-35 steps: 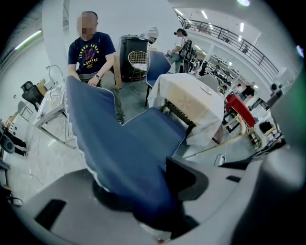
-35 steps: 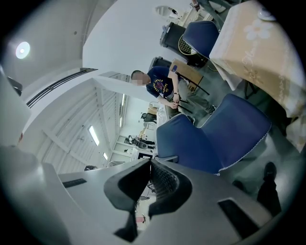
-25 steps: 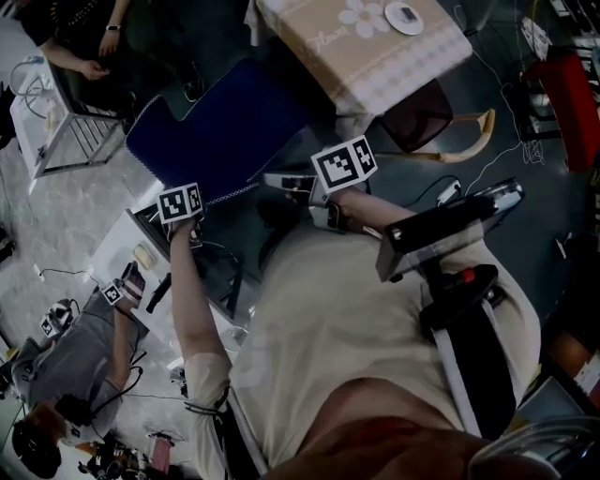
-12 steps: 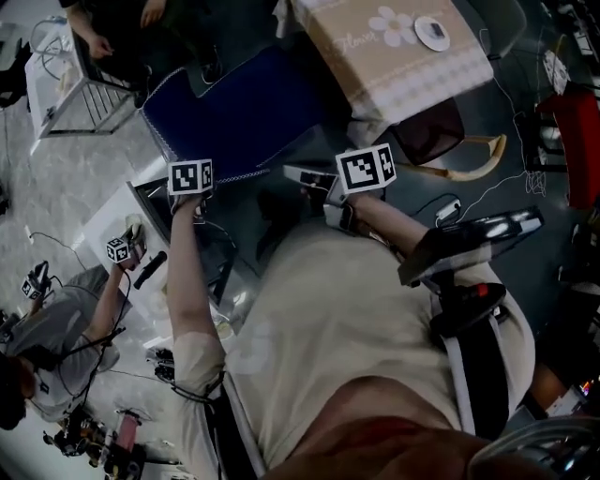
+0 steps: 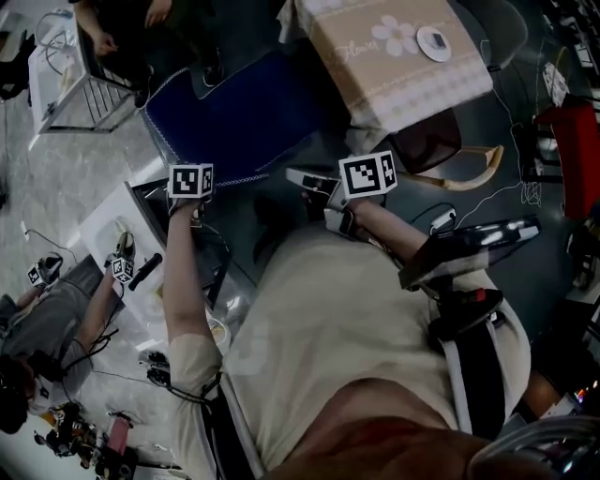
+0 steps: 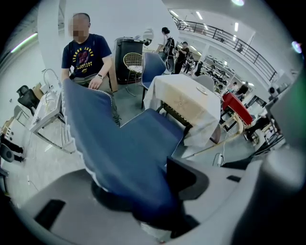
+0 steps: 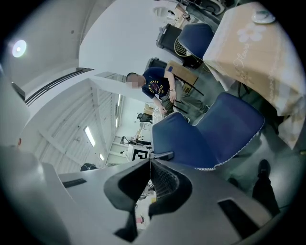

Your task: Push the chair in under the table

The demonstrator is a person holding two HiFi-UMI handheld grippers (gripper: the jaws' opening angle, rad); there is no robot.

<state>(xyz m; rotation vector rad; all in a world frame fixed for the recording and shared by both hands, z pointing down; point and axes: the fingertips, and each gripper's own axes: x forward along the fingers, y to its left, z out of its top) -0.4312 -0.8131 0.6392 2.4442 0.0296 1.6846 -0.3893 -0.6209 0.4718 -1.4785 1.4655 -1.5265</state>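
Observation:
The blue chair (image 5: 234,112) stands with its seat toward the table (image 5: 398,56), which wears a beige cloth printed with a flower. My left gripper (image 5: 190,183) points steeply down at the chair's near backrest edge. In the left gripper view the blue backrest (image 6: 119,158) fills the gap between the jaws, and the left gripper (image 6: 143,191) is shut on it. My right gripper (image 5: 302,178) hovers by the backrest's right corner, jaws together and empty. In the right gripper view the right gripper (image 7: 149,165) is shut, with the chair (image 7: 215,134) just ahead.
A small round dish (image 5: 434,43) lies on the table. A brown-seated wooden chair (image 5: 436,141) stands under its near side. A person (image 5: 122,28) sits beyond a metal rack (image 5: 70,84). Another person (image 5: 56,314) with marker cubes is at lower left. Cables cross the floor at right.
The head view has swung, so chair and table sit a little further right and higher. Both grippers keep their places at the backrest. The person at lower left has shifted.

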